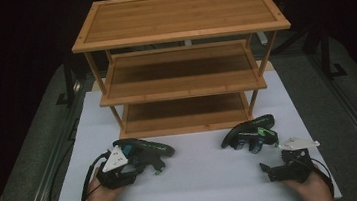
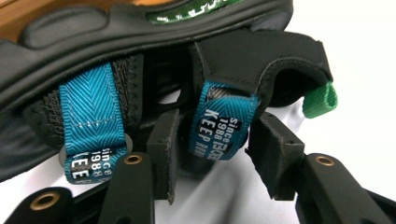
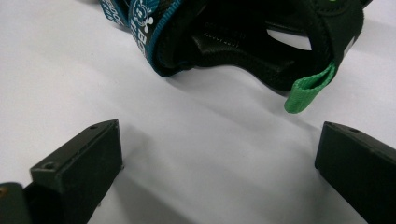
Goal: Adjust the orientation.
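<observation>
White counter (image 1: 195,179) before the shelf (image 1: 179,32): your left gripper (image 2: 212,154) straddles a sandal (image 1: 144,149) strap (image 2: 219,121), fingers (image 2: 163,149) part-open, for lifting; right gripper (image 3: 219,168) gapes empty.

Rack at the back, one sandal on each side up front

The three-tier rack (image 1: 183,65) stands at the far end of the table (image 1: 200,178). Just in front of it lie two sandals: the left sandal (image 1: 144,149) with the left claw (image 1: 140,166) right up against it, straddling one of its straps (image 2: 223,122), and the right sandal (image 1: 250,132) with the right claw (image 1: 269,169) a bit nearer the person, apart from it.
</observation>
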A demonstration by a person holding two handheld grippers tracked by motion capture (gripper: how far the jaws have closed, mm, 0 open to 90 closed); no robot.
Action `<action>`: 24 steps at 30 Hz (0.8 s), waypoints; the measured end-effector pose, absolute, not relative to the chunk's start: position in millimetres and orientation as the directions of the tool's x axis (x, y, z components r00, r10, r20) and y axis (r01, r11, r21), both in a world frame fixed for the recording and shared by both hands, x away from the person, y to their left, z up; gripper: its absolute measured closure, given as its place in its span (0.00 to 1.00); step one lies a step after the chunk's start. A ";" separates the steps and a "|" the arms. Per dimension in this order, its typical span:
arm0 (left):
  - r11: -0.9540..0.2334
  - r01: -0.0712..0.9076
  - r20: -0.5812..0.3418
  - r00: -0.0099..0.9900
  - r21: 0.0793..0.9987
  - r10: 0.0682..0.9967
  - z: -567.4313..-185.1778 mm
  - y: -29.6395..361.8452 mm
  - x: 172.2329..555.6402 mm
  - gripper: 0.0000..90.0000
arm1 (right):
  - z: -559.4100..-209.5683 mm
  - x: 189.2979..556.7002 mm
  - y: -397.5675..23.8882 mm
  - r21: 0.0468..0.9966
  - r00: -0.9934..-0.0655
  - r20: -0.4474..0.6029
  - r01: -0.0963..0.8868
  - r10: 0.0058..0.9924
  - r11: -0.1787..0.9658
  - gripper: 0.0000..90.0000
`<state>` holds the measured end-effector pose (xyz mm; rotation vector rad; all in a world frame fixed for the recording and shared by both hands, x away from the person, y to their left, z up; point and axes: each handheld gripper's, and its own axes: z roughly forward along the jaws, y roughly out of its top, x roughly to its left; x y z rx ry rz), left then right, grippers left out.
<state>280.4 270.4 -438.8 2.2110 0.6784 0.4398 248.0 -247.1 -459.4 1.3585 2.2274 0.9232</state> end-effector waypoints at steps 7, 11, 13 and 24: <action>-0.581 0.320 0.121 0.795 0.749 0.594 -439.2 271.0 280.5 0.70 | -459.4 248.0 -247.1 0.698 -0.466 0.021 0.640 0.885 0.321 0.00; -0.577 0.304 0.129 0.797 0.758 0.590 -436.4 268.9 281.8 0.75 | -459.5 248.2 -247.3 0.700 -0.468 0.019 0.638 0.883 0.323 0.00; -0.569 0.305 0.122 0.797 0.764 0.591 -434.1 269.1 283.1 0.76 | -459.5 248.2 -247.3 0.700 -0.468 0.019 0.637 0.883 0.323 0.00; -0.502 0.296 0.077 0.799 0.813 0.597 -415.1 276.5 283.4 0.77 | -459.5 248.2 -247.4 0.700 -0.468 0.019 0.637 0.883 0.322 0.00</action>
